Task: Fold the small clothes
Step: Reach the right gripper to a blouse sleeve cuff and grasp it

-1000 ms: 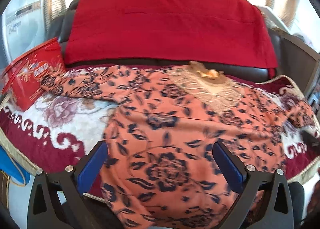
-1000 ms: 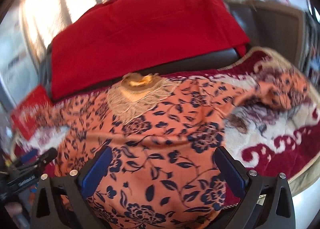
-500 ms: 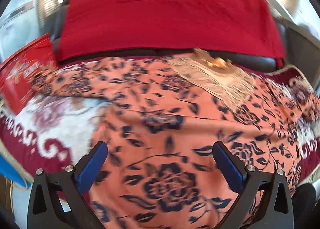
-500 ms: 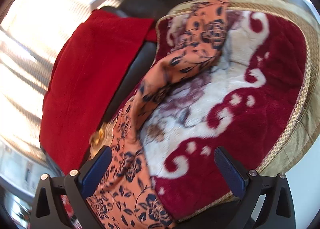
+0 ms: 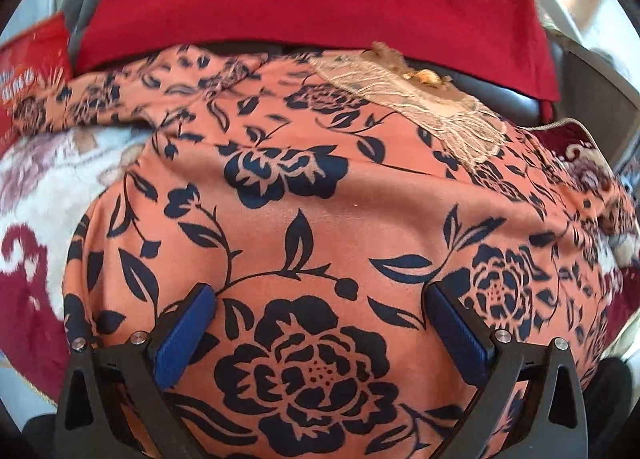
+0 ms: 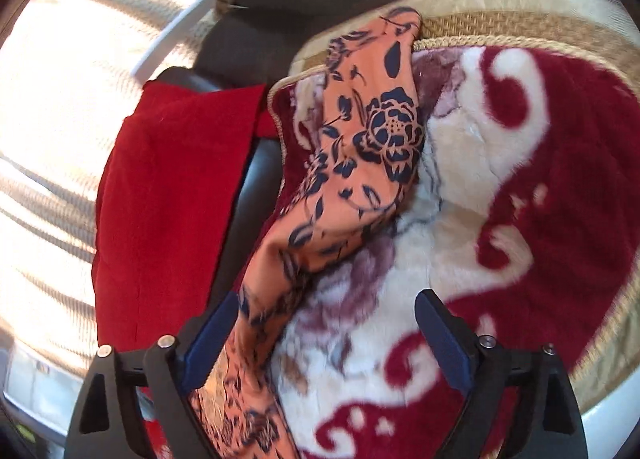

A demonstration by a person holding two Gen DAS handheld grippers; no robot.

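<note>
- The orange floral garment (image 5: 320,195) is lying spread over the red-and-cream blanket (image 5: 36,195), collar toward one o'clock in the left view.
- The left gripper (image 5: 320,333) is hovering above its middle, jaws spread, pinching nothing.
- The right gripper (image 6: 326,337) is closing, still wide; the sleeve (image 6: 372,139), stretching toward twelve o'clock, is lying against its left pad.

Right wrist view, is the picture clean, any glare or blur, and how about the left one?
Right wrist view: window blown out white, floral garment sharp far off, smeared near the fingers. Left wrist view: evenly lit, garment mostly sharp, edges soft and fisheye-bent.
</note>
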